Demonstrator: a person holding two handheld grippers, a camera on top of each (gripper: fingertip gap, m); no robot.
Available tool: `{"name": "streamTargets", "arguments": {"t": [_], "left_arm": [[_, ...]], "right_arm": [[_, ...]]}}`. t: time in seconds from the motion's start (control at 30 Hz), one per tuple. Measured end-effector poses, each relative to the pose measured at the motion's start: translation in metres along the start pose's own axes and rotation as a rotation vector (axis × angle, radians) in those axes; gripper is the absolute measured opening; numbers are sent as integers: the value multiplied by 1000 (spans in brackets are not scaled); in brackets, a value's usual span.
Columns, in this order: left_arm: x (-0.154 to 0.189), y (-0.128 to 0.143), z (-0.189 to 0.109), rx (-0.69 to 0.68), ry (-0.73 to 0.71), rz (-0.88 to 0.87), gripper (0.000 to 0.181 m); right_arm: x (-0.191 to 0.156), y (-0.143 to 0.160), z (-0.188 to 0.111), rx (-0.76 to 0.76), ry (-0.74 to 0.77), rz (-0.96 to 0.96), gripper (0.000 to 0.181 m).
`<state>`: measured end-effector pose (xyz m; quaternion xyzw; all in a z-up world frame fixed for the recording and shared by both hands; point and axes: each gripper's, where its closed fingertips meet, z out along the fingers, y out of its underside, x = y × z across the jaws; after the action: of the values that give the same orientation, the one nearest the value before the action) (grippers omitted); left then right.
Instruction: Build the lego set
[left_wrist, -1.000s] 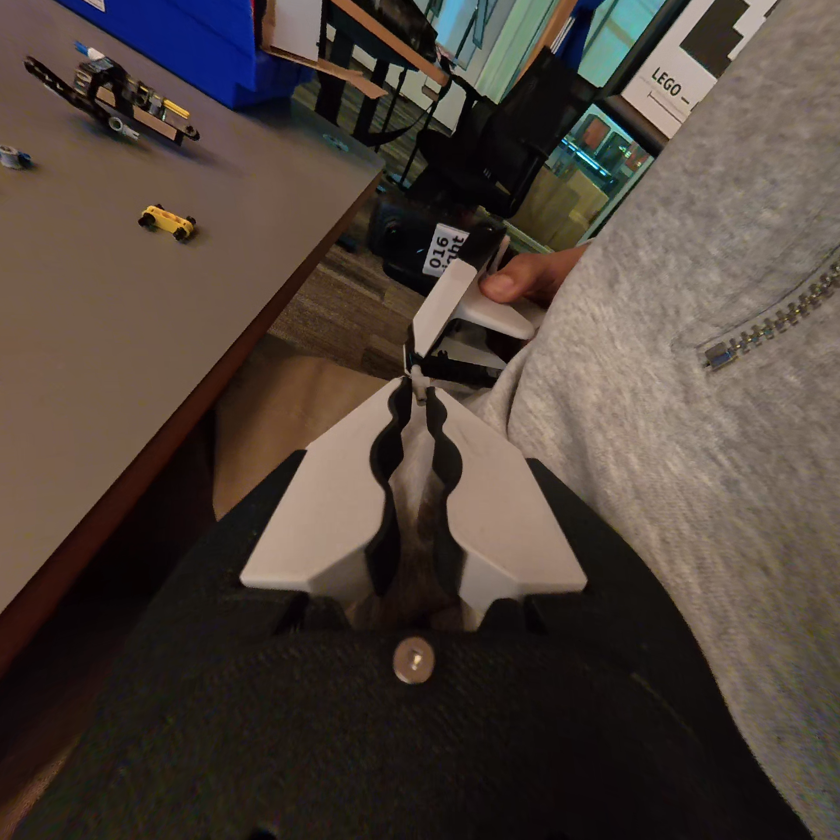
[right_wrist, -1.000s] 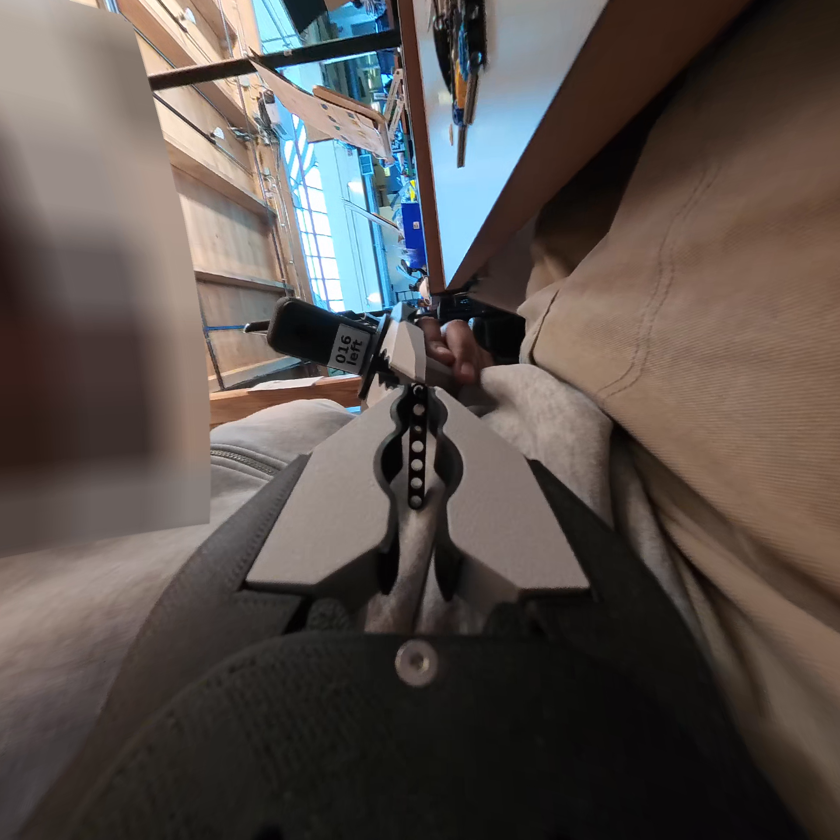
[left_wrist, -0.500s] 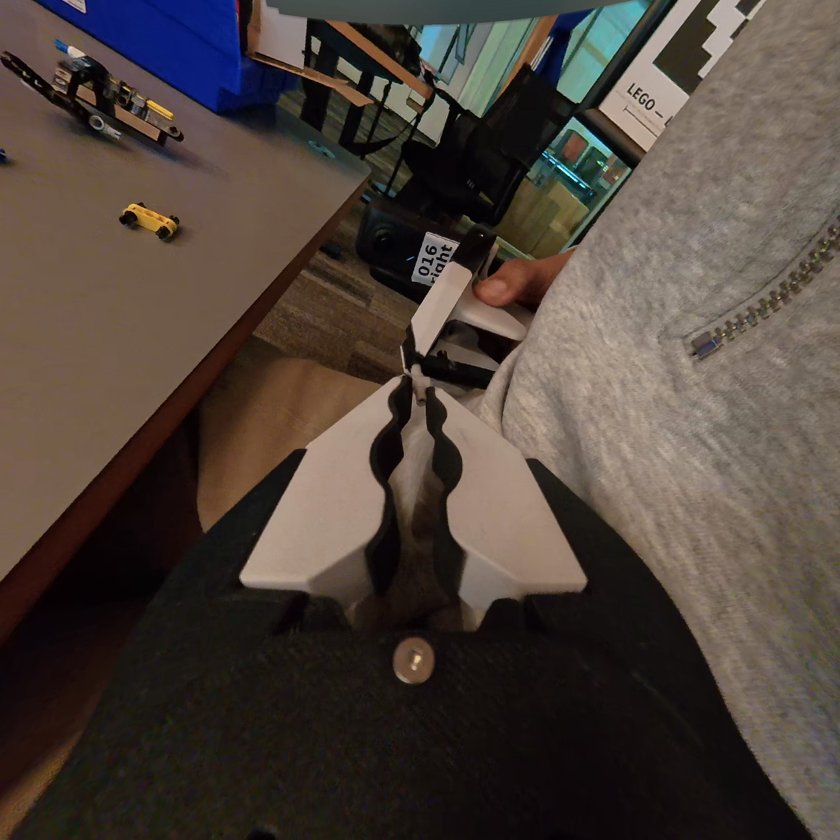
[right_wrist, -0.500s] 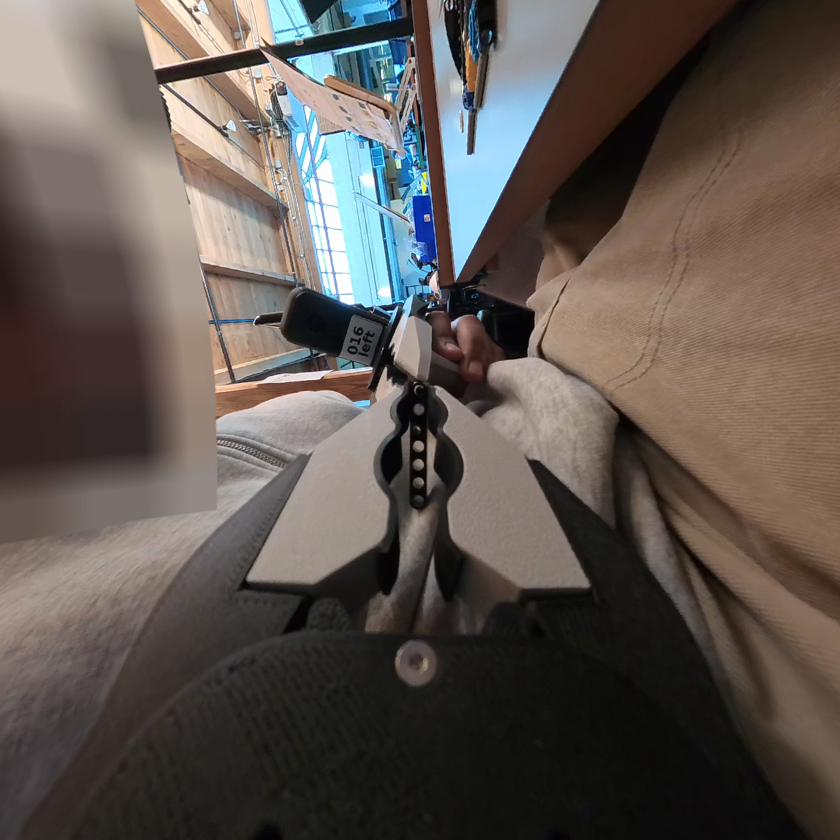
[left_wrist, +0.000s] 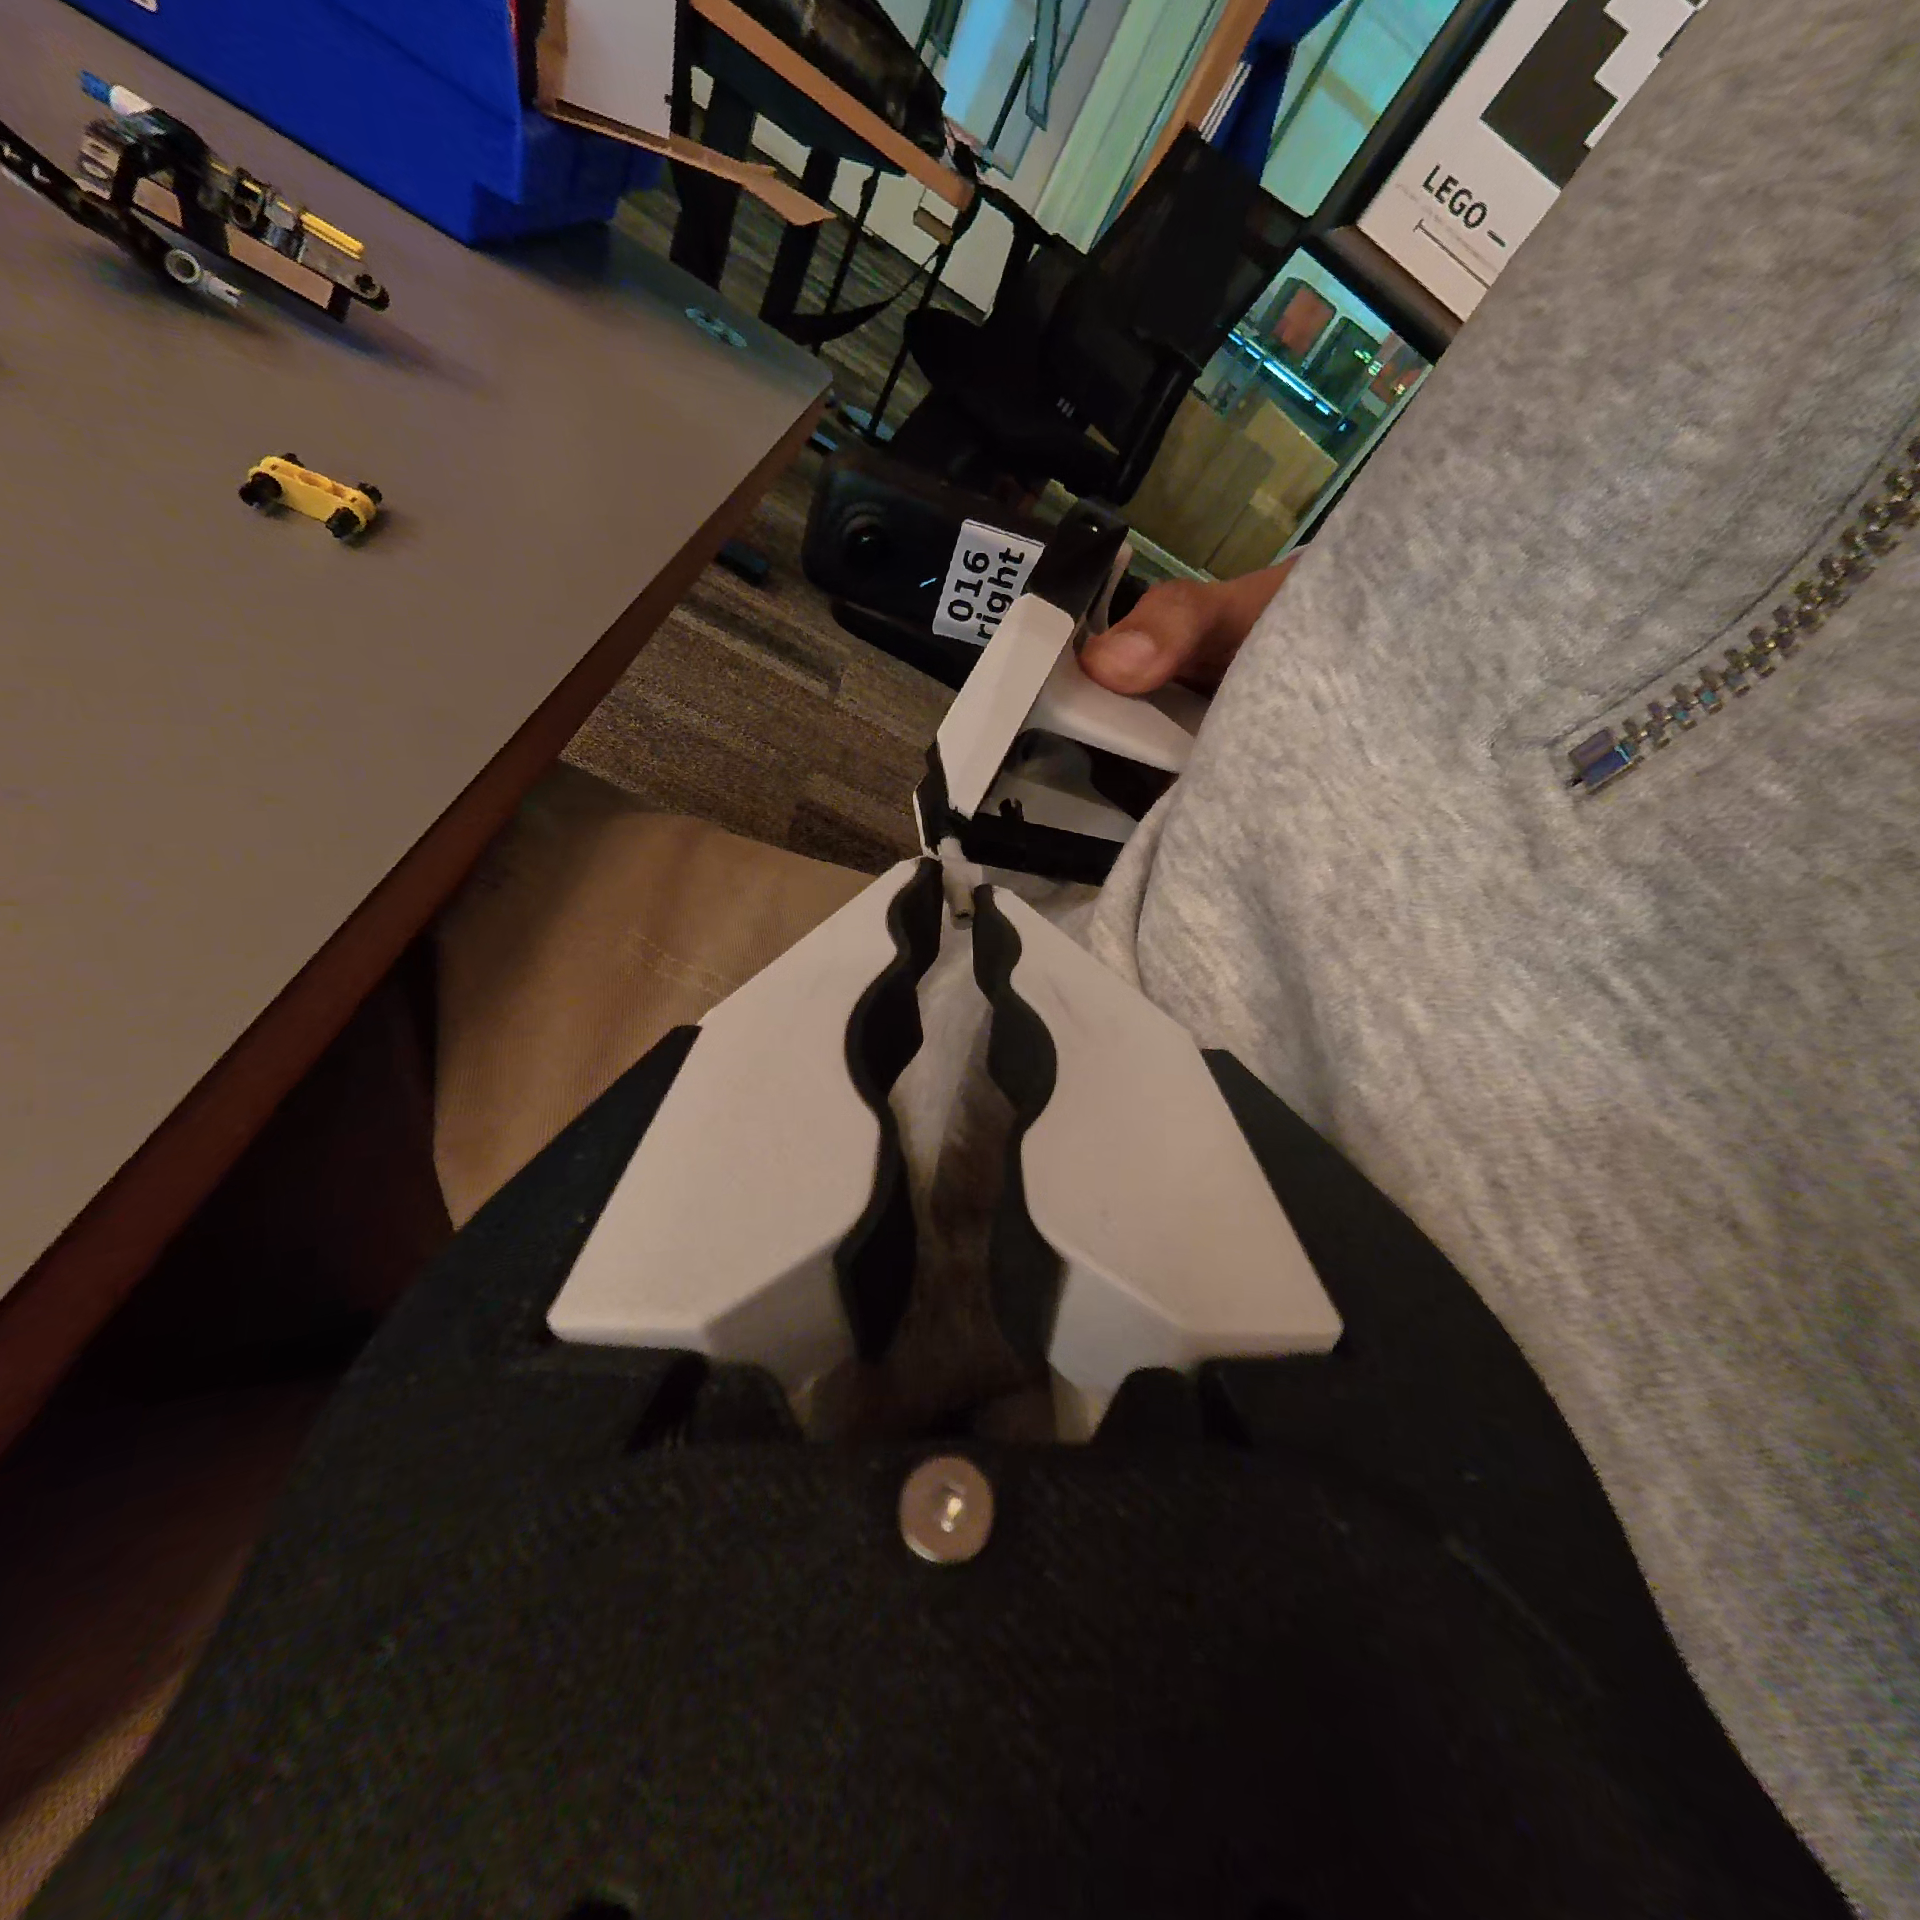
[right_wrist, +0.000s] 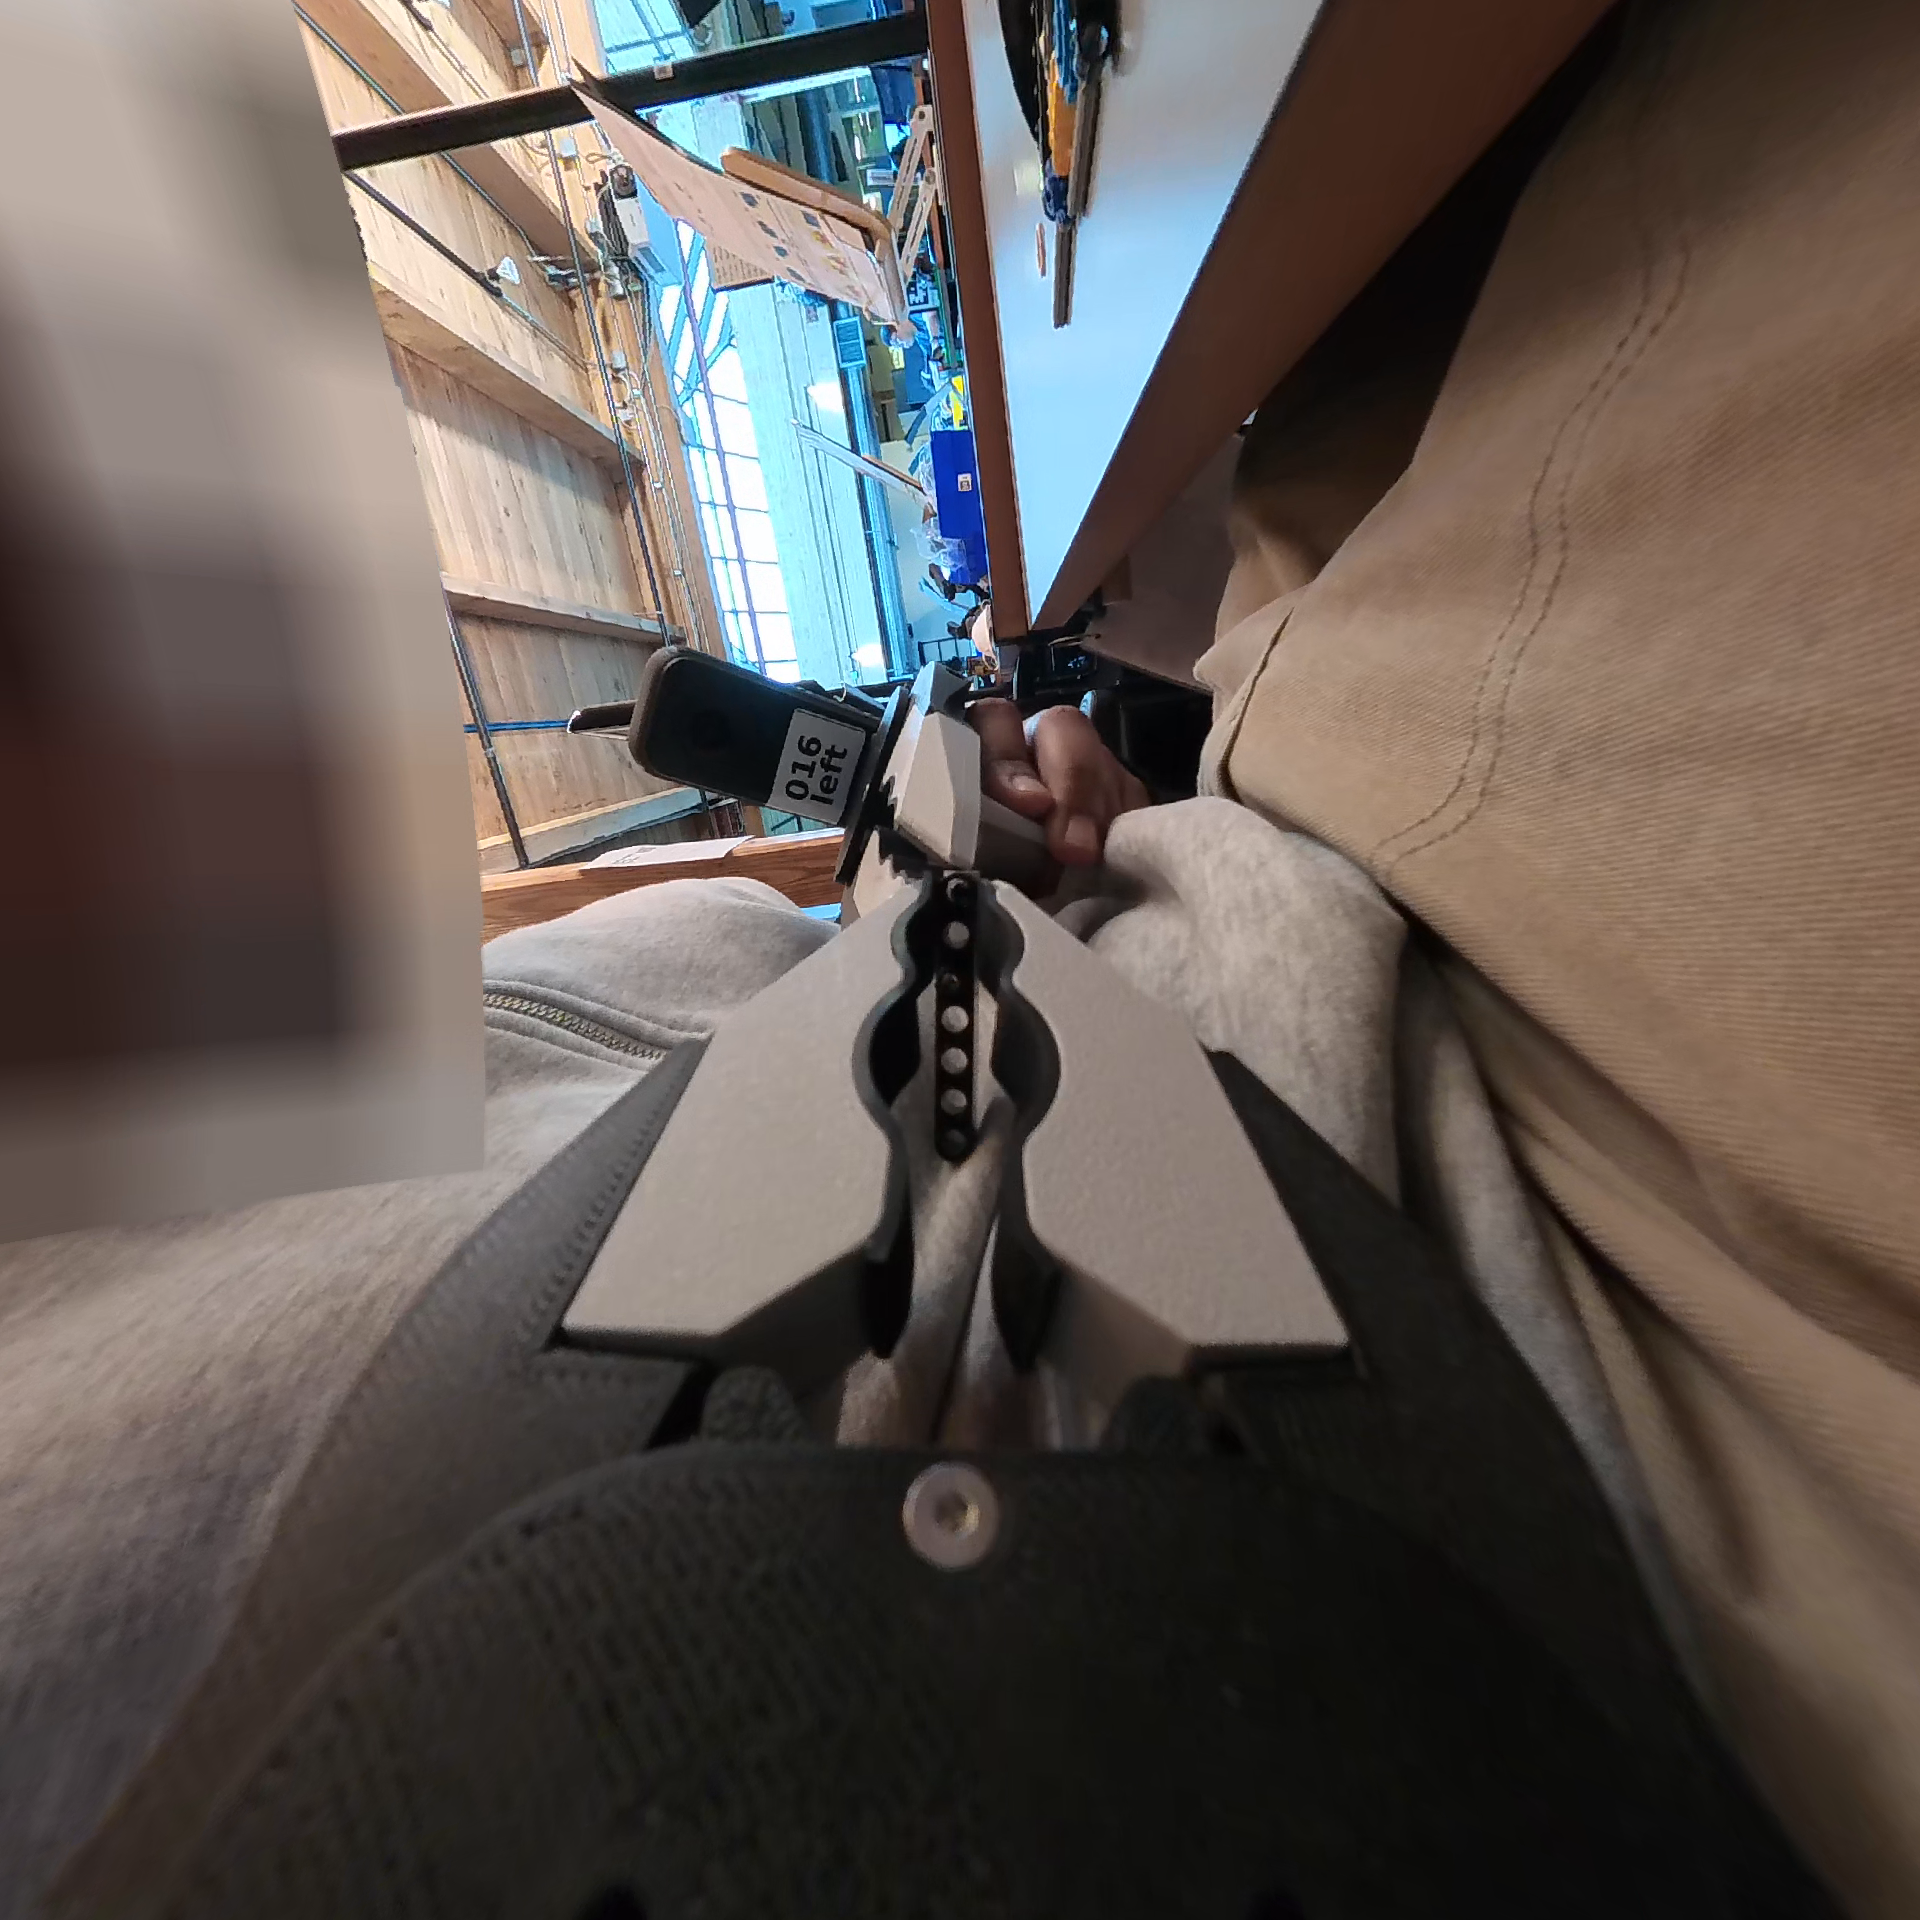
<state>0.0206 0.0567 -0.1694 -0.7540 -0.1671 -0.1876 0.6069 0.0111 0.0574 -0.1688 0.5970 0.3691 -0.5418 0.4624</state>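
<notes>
My left gripper (left_wrist: 958, 902) is shut on a small light grey pin (left_wrist: 958, 885) at its fingertips. My right gripper (right_wrist: 956, 914) is shut on a black beam with a row of holes (right_wrist: 953, 1023), held lengthwise between its fingers. The two grippers meet tip to tip below the table edge, over the person's lap; the pin sits at the end of the beam (left_wrist: 1029, 831). The right gripper (left_wrist: 1013, 675) shows ahead in the left wrist view, the left gripper (right_wrist: 935, 790) ahead in the right wrist view. A partly built black model (left_wrist: 197, 234) and a small yellow piece (left_wrist: 310, 497) lie on the table.
The grey table (left_wrist: 208, 727) with a brown edge is to the left of the grippers. A blue bin (left_wrist: 343, 94) stands at its far side. The person's grey zip sweater (left_wrist: 1558, 935) and tan trousers (right_wrist: 1610, 727) crowd close. A hand (left_wrist: 1164, 634) holds the right gripper.
The grippers stay locked tip to tip with the pin and beam. The view has shifted slightly relative to the table; the grip has not changed.
</notes>
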Motion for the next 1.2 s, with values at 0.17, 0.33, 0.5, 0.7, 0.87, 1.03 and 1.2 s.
{"name": "streamTargets", "arguments": {"t": [0.17,0.33,0.5,0.7,0.87,1.03,1.2], "left_arm": [[-1,0,0,5,-1,-5,5],[-2,0,0,9,0,-8,5],[-2,1,0,10,-1,0,5],[-1,0,0,14,3,6,5],[0,0,0,24,17,-1,5],[1,2,2,17,27,17,0],[0,-3,0,59,6,29,0]], "right_arm": [[0,1,0,0,-7,12,5],[1,2,1,4,-16,21,5],[1,2,1,2,-23,31,5],[3,3,1,-5,-18,37,6],[1,3,1,-6,-39,49,6],[-9,13,8,-76,-116,80,4],[-12,22,25,-158,-10,-101,5]]}}
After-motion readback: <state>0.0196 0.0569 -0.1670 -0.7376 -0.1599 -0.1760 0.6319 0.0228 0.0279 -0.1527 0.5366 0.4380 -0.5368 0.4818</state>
